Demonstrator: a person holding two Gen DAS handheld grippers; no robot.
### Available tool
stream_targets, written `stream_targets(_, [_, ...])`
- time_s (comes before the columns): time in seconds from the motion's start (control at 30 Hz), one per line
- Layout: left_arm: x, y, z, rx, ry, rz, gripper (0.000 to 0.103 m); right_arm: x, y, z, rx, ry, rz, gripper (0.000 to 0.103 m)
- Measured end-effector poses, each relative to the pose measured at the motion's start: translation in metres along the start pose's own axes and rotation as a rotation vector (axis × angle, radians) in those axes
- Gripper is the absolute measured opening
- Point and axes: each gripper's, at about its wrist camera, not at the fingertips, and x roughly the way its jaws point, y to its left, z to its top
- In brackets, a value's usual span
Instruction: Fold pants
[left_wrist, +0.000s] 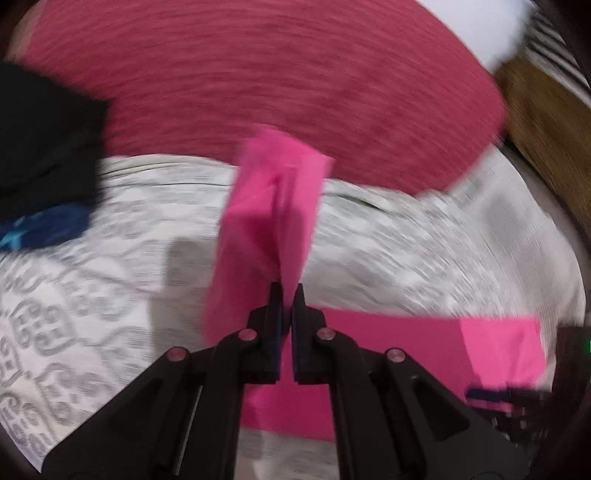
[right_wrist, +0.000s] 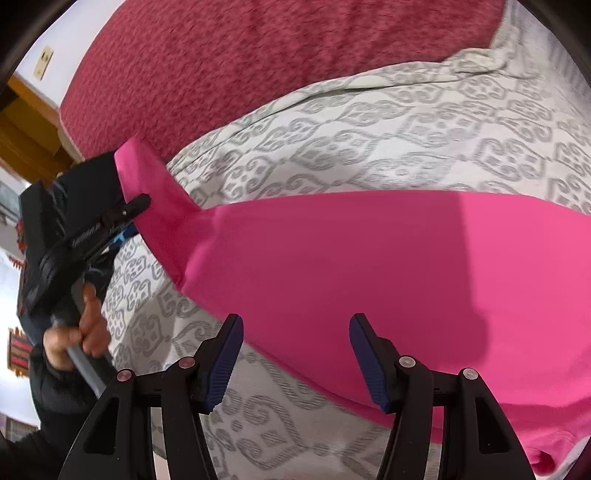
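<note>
The bright pink pants lie on a white sheet with a grey pattern. My left gripper is shut on the pants' leg end and holds it lifted above the sheet; the rest of the pants lies flat below it. The left gripper also shows in the right wrist view, at the left, pinching the raised pink end. My right gripper is open and empty, hovering just over the near edge of the flat pink cloth.
A dark red bedspread covers the far part of the bed. A black and blue garment lies at the left on the sheet. A wooden bed frame and a white wall are at the right.
</note>
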Motion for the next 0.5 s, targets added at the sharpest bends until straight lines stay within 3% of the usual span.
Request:
stream_targets(0.13, [0.016, -0.059, -0.035, 0.121, 0.087, -0.104, 0.005, -0.012, -0.023, -0.004, 0.05, -0.02, -0.013, 0.061])
stream_targets(0.3, [0.041, -0.101, -0.08, 0.215, 0.202, -0.118, 0.005, -0.017, -0.048, -0.01, 0.115, -0.018, 0.002, 0.061])
stream_targets(0.4, [0.04, -0.112, -0.095, 0.265, 0.204, -0.094, 0.005, -0.018, -0.059, -0.012, 0.158, -0.012, 0.028, 0.061])
stream_targets(0.5, [0.031, -0.116, -0.096, 0.284, 0.195, -0.139, 0.018, -0.019, -0.064, -0.013, 0.178, -0.014, 0.04, 0.061])
